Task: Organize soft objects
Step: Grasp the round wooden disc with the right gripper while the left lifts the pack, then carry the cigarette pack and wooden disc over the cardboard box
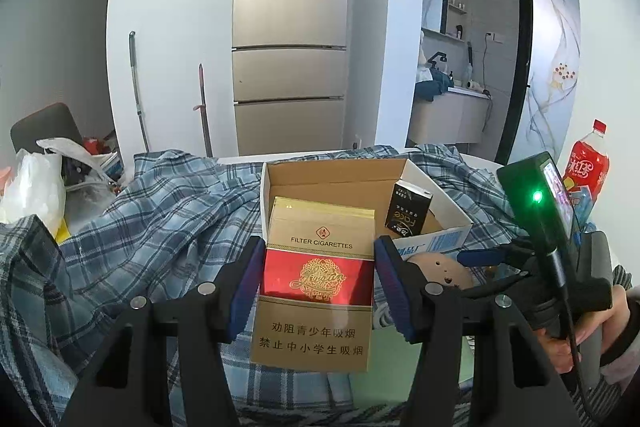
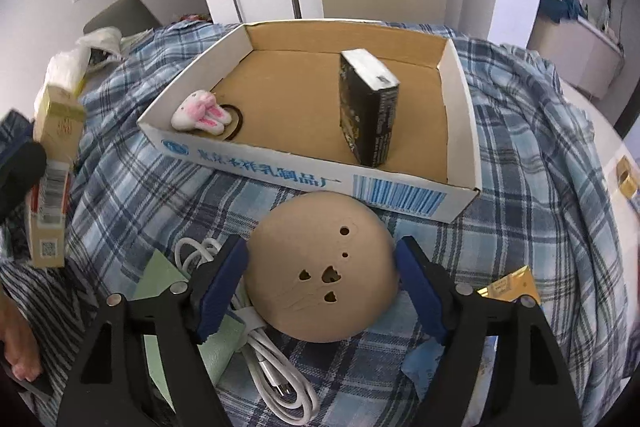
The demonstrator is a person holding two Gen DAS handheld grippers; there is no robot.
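Blue-padded fingers [image 1: 246, 291] of the left gripper [image 1: 318, 287] are clamped on both narrow sides of the cigarette pack [image 1: 316, 279], which is held upright above the plaid cloth [image 1: 160, 211], just short of the near wall of the cardboard tray [image 1: 436, 195]. Gold and red panels of the pack (printed "FILTER CIGARETTES") face the left wrist camera. On the right wrist view, the right gripper [image 2: 320, 279] straddles the tan ball [image 2: 322, 267]; both pads touch its sides, so the gripper is closed on it, and the ball sits on the plaid cloth just beside the tray's printed near wall [image 2: 280, 175]. Small holes mark the ball's upper face. Inside the tray, a black box [image 2: 368, 107] stands upright toward the right side, and a white-and-pink plush rabbit [image 2: 200, 113] lies in the near left corner. A coiled white cable [image 2: 272, 367] and a pale green sheet [image 2: 160, 275] lie on the cloth under the right gripper's left finger. A red drink bottle [image 1: 588, 159] stands at the far right of the left wrist view.
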